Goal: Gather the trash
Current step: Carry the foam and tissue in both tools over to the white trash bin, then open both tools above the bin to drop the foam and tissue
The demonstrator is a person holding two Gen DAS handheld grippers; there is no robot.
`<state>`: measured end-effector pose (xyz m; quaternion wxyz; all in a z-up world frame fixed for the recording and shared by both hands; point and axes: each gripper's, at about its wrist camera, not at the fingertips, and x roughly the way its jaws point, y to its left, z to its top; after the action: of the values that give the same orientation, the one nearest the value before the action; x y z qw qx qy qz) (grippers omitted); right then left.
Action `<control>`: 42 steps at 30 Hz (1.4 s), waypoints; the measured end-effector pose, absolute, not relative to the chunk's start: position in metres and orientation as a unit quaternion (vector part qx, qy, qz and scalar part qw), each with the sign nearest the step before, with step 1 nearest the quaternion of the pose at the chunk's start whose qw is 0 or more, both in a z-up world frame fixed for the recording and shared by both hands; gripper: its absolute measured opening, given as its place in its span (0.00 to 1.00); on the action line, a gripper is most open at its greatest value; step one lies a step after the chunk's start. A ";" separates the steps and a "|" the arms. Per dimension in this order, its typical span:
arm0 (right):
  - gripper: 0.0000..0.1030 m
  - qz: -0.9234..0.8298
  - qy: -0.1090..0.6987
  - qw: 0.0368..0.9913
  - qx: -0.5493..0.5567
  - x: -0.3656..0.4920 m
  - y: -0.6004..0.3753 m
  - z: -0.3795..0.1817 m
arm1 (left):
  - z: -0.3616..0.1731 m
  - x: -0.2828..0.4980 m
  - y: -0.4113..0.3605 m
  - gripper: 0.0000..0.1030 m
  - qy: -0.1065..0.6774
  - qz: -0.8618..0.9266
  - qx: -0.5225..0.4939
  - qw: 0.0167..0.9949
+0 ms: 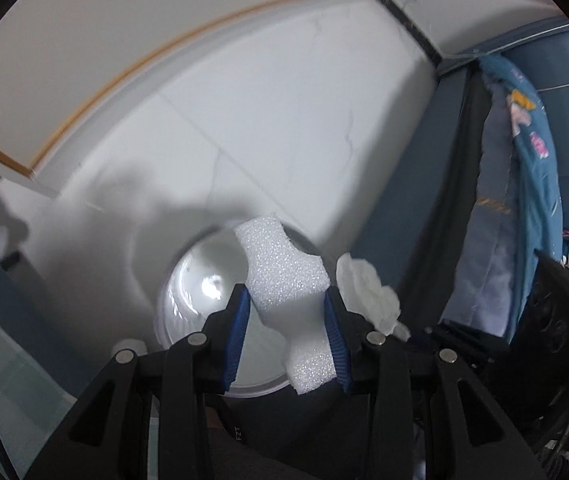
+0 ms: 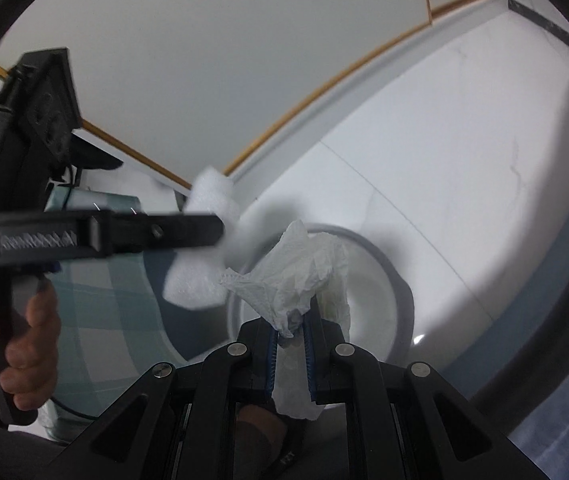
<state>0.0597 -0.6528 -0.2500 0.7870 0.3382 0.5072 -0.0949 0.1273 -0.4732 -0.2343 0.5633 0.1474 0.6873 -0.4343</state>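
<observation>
My left gripper (image 1: 286,300) is shut on a white foam piece (image 1: 284,276) and holds it above the open round white bin (image 1: 192,292) on the floor. My right gripper (image 2: 290,316) is shut on a crumpled white tissue (image 2: 300,272), held over the same bin (image 2: 380,280). The tissue also shows in the left wrist view (image 1: 368,292), just right of the foam. In the right wrist view the left gripper (image 2: 220,232) reaches in from the left with the foam (image 2: 200,280) beside the tissue.
White tiled floor (image 1: 284,120) with a wood-trimmed white wall panel (image 1: 124,40) behind. A blue patterned blanket (image 1: 532,168) hangs at the right over dark furniture. A checked green cloth (image 2: 100,300) lies at left near the person's hand (image 2: 24,344).
</observation>
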 end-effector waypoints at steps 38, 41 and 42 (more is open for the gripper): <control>0.55 -0.144 0.502 0.755 0.396 0.034 -0.673 -0.250 | -0.246 0.126 -0.457 0.64 0.735 -0.393 0.128 0.537; 0.58 -0.143 0.482 0.777 0.378 0.037 -0.669 -0.223 | -0.219 0.134 -0.446 0.64 0.702 -0.388 0.136 0.582; 0.58 -0.142 0.477 0.783 0.372 0.039 -0.668 -0.215 | -0.212 0.137 -0.442 0.64 0.694 -0.384 0.136 0.594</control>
<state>0.0386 -0.6680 -0.2147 0.7835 0.3723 0.4768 -0.1421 0.1368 -0.4418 -0.2115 0.5942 0.1358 0.6938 -0.3835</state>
